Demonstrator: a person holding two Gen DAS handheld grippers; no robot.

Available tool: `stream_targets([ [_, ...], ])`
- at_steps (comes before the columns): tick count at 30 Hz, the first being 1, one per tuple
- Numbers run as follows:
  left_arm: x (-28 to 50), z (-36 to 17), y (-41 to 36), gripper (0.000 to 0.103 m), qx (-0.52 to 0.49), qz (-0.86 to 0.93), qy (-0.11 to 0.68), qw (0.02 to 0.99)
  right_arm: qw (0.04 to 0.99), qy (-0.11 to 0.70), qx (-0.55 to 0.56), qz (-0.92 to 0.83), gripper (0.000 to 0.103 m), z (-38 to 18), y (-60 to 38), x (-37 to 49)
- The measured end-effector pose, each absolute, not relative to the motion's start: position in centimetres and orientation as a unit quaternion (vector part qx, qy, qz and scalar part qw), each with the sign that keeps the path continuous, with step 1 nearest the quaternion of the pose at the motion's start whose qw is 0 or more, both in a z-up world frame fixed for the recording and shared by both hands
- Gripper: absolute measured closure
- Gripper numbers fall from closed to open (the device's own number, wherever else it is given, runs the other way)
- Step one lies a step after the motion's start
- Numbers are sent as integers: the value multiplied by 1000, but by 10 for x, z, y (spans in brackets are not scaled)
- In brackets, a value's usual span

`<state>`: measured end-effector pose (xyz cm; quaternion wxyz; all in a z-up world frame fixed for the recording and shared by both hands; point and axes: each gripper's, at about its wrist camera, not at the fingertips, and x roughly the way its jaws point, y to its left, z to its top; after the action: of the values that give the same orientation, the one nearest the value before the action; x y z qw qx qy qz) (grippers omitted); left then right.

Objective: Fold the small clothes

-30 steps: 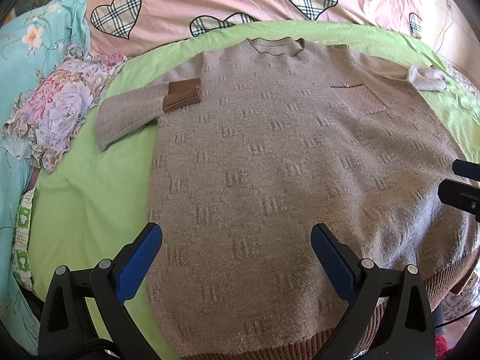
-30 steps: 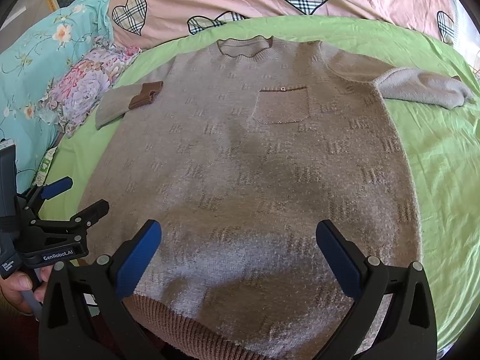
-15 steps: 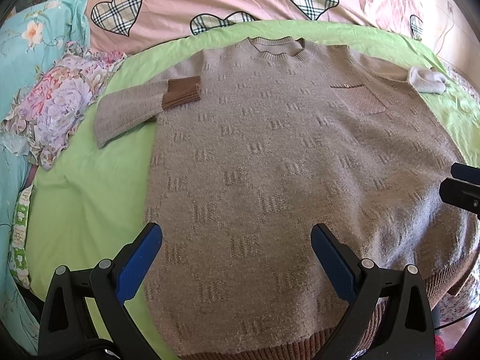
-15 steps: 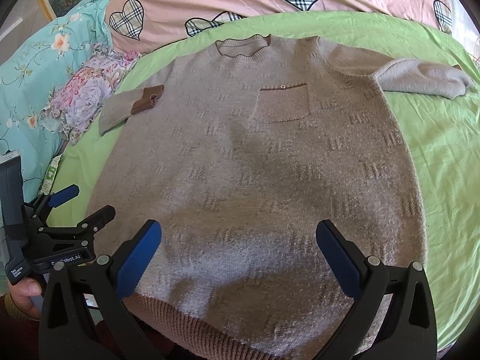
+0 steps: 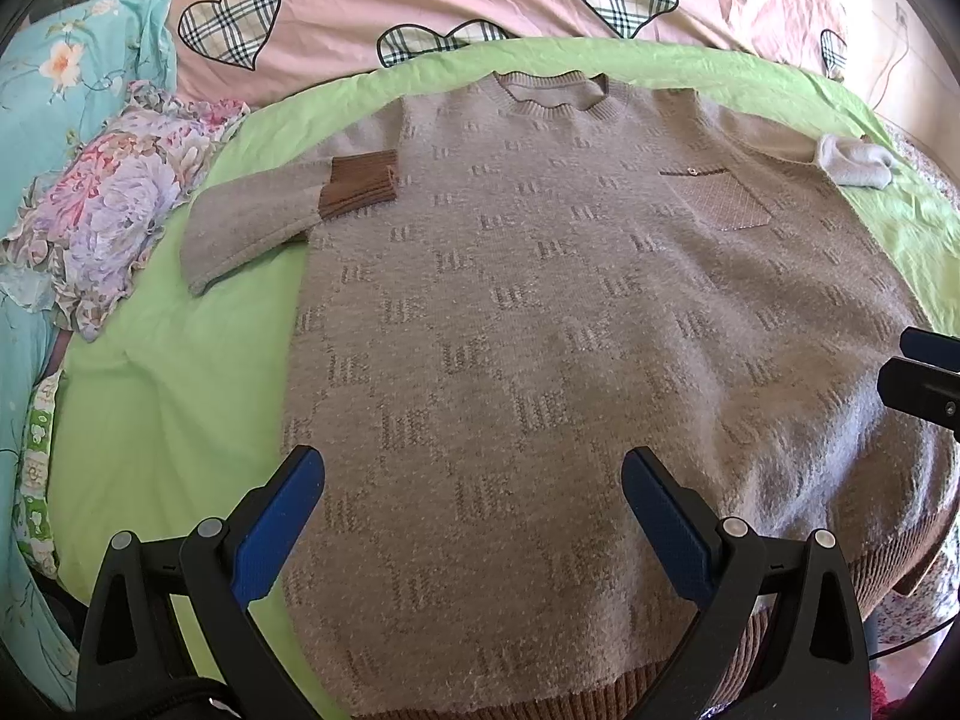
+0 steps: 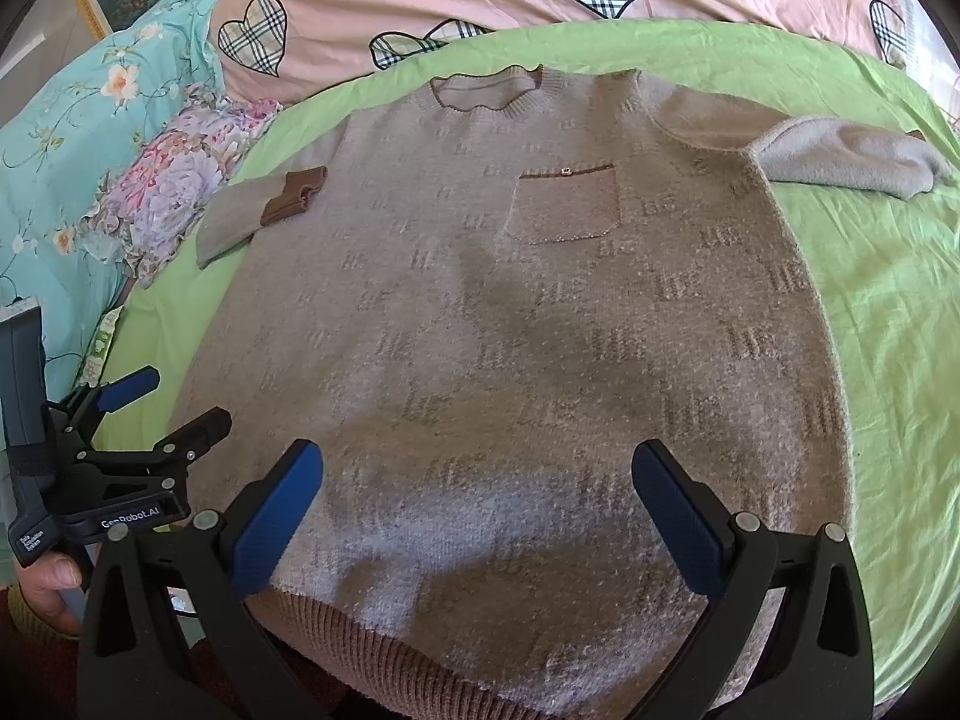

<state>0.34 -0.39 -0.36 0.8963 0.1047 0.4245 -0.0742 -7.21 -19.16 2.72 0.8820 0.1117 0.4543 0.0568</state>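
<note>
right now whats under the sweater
The sweater lies flat on a green sheet, which shows all around it. Its left sleeve cuff is folded onto the body. Anything beneath the knit is covered.

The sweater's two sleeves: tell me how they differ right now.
The left-side sleeve is folded back, so its brown ribbed cuff lies on the sweater body. The right-side sleeve stretches outward across the green sheet, and only a sliver of brown shows at its far end. The left-side sleeve looks tan; the right-side one looks paler grey. Both lie flat, and neither is held.
</note>
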Motion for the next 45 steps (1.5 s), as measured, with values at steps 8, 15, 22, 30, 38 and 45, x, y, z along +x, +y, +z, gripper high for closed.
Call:
stream_targets([
  [8, 6, -4, -6, 3, 101, -76, 426, 896, 886, 446, 111, 59, 0, 28, -193, -71],
  [15, 9, -4, -8, 3, 97, -80, 426, 896, 890, 438, 112, 61, 0, 29, -194, -68],
  [22, 11, -4, -9, 3, 98, -80, 425, 896, 885, 446, 118, 67, 0, 27, -194, -64],
  [30, 24, 0, -11, 3, 84, -94, 429, 894, 893, 426, 133, 61, 0, 32, -209, -59],
  [38, 59, 15, -13, 3, 81, -90, 420, 900, 899, 403, 171, -3, 0, 47, -282, -38],
  [45, 98, 35, -10, 3, 66, -85, 411, 905, 895, 383, 217, -72, 0, 61, -385, -3],
])
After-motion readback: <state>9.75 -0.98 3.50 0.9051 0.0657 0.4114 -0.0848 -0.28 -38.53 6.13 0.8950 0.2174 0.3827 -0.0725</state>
